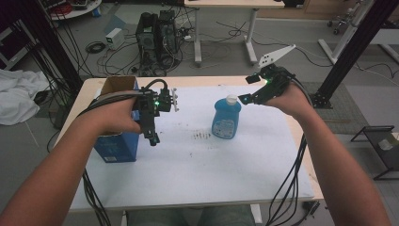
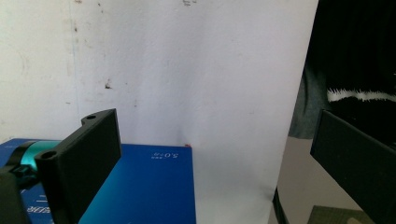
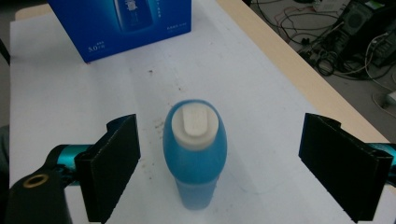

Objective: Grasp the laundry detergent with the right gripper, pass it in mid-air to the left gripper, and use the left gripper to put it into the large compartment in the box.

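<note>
We've got the blue bottle (image 1: 226, 117) with its white cap (image 3: 194, 122) standing upright on the white sheet (image 1: 197, 160) covering the table, a bit right of centre, well apart from the open blue box (image 1: 116, 136) at the sheet's left edge. Our right gripper (image 1: 252, 88) hangs above and just right of the bottle, jaws spread wide with the cap sitting between them in the right gripper view, gripping nothing. Our left gripper (image 1: 151, 123) sits over the box's right side, jaws also wide apart and empty.
</note>
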